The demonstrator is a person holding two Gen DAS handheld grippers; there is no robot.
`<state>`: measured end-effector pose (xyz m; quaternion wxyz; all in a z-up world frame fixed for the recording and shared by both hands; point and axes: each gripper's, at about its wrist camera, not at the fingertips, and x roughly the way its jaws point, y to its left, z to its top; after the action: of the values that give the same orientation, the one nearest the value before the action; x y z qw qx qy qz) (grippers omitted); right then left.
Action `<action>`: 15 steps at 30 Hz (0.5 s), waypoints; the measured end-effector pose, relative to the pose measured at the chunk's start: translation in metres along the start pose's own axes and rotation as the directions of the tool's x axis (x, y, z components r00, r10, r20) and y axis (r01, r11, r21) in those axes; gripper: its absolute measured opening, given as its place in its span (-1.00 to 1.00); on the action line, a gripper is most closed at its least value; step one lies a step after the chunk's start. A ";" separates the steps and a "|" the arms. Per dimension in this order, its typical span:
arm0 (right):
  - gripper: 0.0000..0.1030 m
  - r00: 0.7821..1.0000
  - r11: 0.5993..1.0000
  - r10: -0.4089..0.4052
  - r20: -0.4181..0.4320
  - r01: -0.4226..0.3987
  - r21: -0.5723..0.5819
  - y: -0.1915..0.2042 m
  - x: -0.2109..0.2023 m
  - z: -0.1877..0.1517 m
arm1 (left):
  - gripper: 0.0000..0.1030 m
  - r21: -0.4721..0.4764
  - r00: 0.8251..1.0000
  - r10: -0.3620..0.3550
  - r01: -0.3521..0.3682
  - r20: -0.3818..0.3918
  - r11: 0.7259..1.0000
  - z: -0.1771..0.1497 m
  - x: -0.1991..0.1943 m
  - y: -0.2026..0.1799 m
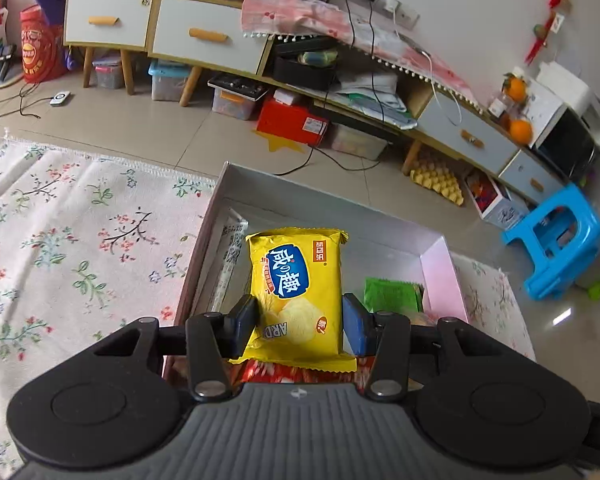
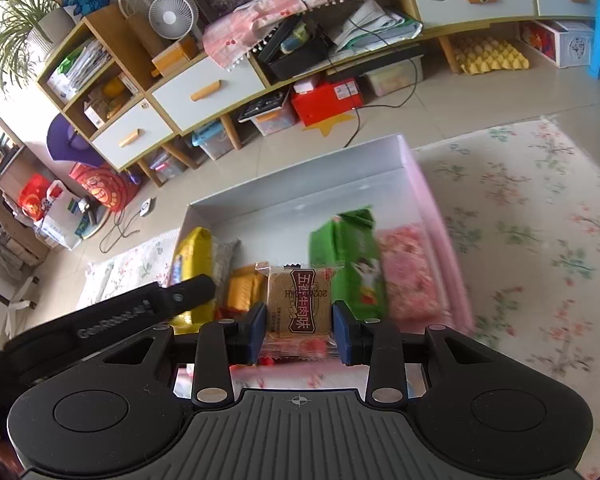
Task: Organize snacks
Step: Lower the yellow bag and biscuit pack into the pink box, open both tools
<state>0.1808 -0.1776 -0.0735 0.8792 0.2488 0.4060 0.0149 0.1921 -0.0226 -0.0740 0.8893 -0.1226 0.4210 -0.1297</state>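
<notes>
My left gripper (image 1: pixel 299 323) is shut on a yellow biscuit packet (image 1: pixel 296 292) and holds it over the shallow white and pink box (image 1: pixel 284 190). In that box lie a white striped packet (image 1: pixel 230 264) at the left wall and a green packet (image 1: pixel 392 294) on the right. My right gripper (image 2: pixel 299 330) is shut on a clear-wrapped brown cracker (image 2: pixel 298 304) above the same box (image 2: pixel 300 172). Below it I see a green packet (image 2: pixel 348 260), a pink packet (image 2: pixel 414 272), an orange packet (image 2: pixel 244 288) and the yellow biscuit packet (image 2: pixel 194 256) in the other gripper (image 2: pixel 156 304).
The box rests on a floral rug (image 1: pixel 68 240) over a tiled floor. Behind it runs a long low cabinet (image 1: pixel 204 36) with drawers, storage bins and a red carton (image 1: pixel 292 122) beneath. A blue plastic stool (image 1: pixel 556 246) stands at the right. Cables trail across the floor.
</notes>
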 end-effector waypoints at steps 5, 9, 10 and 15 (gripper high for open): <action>0.11 0.997 1.000 -0.009 0.076 0.007 0.020 0.003 0.000 0.000 | -0.02 -0.075 1.000 -0.020 0.022 0.019 0.997 0.003 -0.010 0.015; 0.35 0.993 1.000 -0.003 0.115 0.000 0.024 -0.004 -0.014 0.001 | -0.06 -0.059 1.000 -0.013 0.015 0.029 0.998 0.003 -0.022 0.018; 0.35 0.993 1.000 -0.004 0.117 0.000 0.028 -0.006 -0.018 0.002 | -0.06 -0.065 0.999 -0.015 0.017 0.031 0.998 0.003 -0.026 0.020; 0.35 0.993 0.999 -0.027 0.112 0.022 0.046 -0.012 -0.032 0.002 | -0.06 -0.072 1.000 0.008 -0.007 0.019 0.997 0.003 -0.032 0.018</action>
<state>0.1588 -0.1964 -0.0552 0.8950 0.2637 0.3591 -0.0190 0.1766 0.0053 -0.0550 0.8888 -0.1543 0.4172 -0.1099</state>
